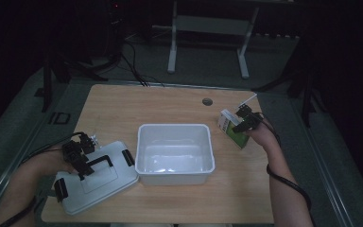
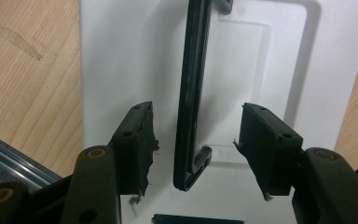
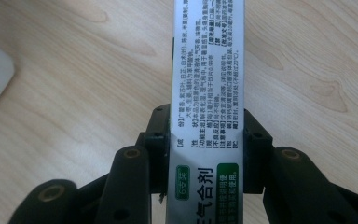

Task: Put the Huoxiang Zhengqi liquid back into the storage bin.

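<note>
Right gripper (image 3: 207,154): jaws set against the two narrow sides of the green-and-white carton (image 3: 208,93), pads flat on the cardboard, no gap visible in the right gripper view. Grip reads as made. In the high view the right gripper (image 1: 246,122) and carton (image 1: 233,129) sit at the right of the table (image 1: 123,109), just right of the white bin (image 1: 176,153) and close beside its rim. Whether the carton's lower edge rests on the wood cannot be told.

Left gripper (image 2: 196,140): jaws about half open, straddling the black handle (image 2: 193,88) of the white lid (image 2: 116,70); neither pad touches the handle. In the high view the left gripper (image 1: 78,158) sits over the lid (image 1: 94,176), which lies flat at the near left, its corner just beside the bin.

Judged step: carry the carton into the bin, lid to follow.

Notes for doing it well:
- Cardboard will dent; squeeze only enough to stop slipping.
- The grip is at one end of the carton, so the free end may swing. Lift straight up before moving left.
- Clear the bin's right wall fully, then lower to the floor of the bin before letting go.
- Keep the left gripper parked where it is; centre the handle between the pads before closing on it.
</note>
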`<state>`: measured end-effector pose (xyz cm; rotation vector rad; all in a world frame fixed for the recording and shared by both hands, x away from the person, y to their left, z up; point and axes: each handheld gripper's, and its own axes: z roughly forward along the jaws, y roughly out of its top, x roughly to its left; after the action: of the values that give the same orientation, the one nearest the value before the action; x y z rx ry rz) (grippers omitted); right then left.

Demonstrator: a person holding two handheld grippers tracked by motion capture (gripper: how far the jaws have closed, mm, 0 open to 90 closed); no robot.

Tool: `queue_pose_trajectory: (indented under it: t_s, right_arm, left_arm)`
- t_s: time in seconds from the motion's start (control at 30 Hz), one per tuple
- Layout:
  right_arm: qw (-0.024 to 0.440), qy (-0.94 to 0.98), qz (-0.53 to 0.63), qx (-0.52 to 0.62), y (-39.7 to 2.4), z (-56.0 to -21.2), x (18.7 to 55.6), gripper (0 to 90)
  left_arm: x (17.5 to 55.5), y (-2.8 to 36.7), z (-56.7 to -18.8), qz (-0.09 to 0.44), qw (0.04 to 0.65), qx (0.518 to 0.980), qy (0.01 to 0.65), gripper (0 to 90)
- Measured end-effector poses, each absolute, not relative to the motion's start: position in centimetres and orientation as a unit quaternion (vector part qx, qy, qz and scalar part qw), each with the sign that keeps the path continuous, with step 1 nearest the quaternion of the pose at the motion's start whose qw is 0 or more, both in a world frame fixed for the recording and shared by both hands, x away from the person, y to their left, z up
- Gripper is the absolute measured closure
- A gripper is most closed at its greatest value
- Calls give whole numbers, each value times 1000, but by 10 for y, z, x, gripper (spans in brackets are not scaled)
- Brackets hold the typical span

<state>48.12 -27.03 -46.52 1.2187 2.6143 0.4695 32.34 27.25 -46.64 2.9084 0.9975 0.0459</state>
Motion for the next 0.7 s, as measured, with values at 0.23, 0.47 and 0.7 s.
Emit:
queue_pose_trajectory:
  t_s: [0.23,0.47,0.7]
  right_arm:
    - [100,900,169,388,-273,-453,468,637]
    - [89,911,185,357,-275,-441,450,637]
    - [95,914,196,342,-282,-424,430,637]
  left_arm:
    - [324,268,-467,14,33,946,323,452]
    - [325,266,-467,12,33,946,323,452]
    - [323,265,-467,11,32,946,323,452]
